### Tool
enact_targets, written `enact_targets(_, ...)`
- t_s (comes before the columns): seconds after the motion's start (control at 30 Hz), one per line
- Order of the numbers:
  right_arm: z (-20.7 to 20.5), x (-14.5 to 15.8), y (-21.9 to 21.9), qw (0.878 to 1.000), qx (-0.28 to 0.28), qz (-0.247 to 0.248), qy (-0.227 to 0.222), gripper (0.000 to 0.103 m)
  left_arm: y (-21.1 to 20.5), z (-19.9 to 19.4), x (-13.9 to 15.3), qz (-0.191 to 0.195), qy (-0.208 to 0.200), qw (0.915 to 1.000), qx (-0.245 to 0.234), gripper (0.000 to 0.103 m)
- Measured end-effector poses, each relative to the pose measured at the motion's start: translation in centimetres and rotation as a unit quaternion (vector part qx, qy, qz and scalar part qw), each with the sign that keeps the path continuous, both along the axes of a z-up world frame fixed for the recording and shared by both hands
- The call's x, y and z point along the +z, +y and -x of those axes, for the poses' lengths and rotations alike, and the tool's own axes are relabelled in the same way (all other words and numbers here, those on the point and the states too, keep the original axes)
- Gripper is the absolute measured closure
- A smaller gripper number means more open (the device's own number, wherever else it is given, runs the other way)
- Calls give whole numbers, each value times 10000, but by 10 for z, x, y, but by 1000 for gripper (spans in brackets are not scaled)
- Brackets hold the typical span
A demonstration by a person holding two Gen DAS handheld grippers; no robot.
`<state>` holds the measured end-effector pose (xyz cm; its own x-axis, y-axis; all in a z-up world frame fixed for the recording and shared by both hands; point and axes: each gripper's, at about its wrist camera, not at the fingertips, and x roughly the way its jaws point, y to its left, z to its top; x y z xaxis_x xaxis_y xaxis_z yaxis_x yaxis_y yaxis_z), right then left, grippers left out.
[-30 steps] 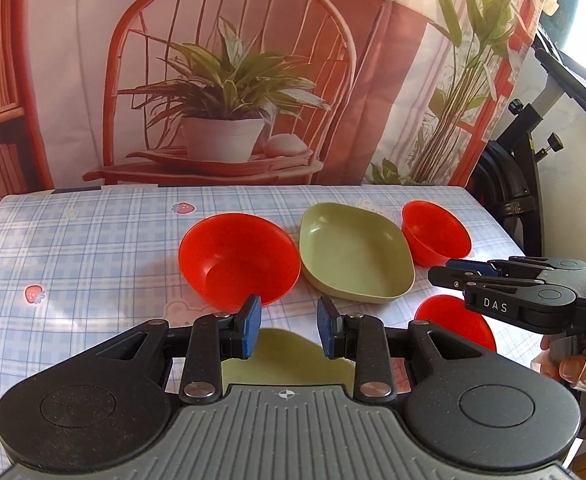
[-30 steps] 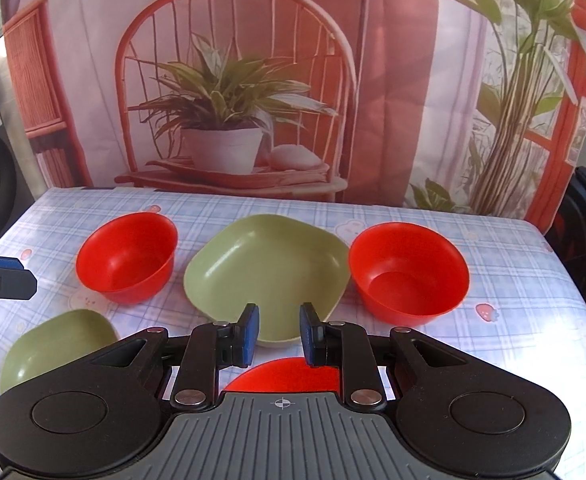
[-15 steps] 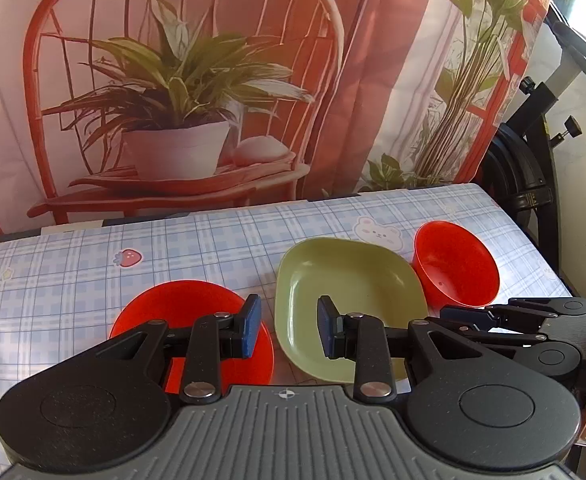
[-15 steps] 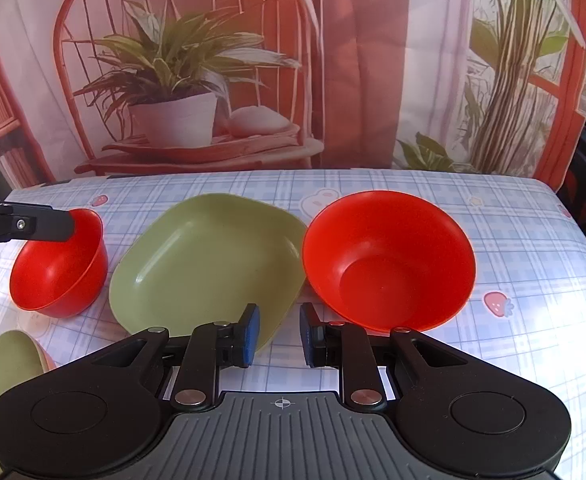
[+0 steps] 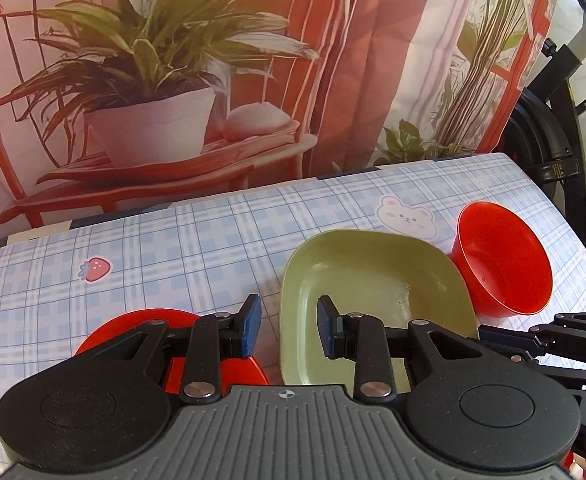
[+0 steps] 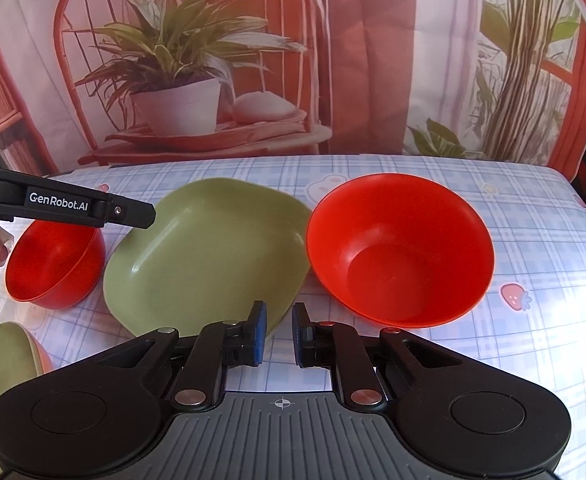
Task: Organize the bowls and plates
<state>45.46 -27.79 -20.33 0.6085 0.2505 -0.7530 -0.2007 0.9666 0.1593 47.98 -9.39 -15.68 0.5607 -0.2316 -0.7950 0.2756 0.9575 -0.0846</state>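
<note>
A green square plate lies mid-table between two red bowls. The left red bowl sits under my left gripper. The right red bowl stands beside the plate's right edge. My left gripper is open and empty, its tips over the plate's left rim. It also shows in the right wrist view. My right gripper is open and empty, just short of the plate's near corner; it shows in the left wrist view.
A small green bowl sits at the near left on something red. The checked tablecloth covers the table. A printed backdrop hangs behind the far edge. An exercise bike stands off the right side.
Both grippers have moved forward over the table toward the plate and bowls, the left one swinging right. Their jaws stay open and empty. The dishes have not moved.
</note>
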Motion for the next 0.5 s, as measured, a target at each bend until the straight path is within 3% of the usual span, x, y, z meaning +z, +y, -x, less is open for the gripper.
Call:
enact_targets(0.43,-1,-4,-2,9999,-66,-98,-2,93,-17,-5,-17,-346,110,9990,-240,72)
enact_targets(0.5,-1,-4,-2,9999,-82,-129,5,93,-16,-4,-17,-360,80,9991,-228,77)
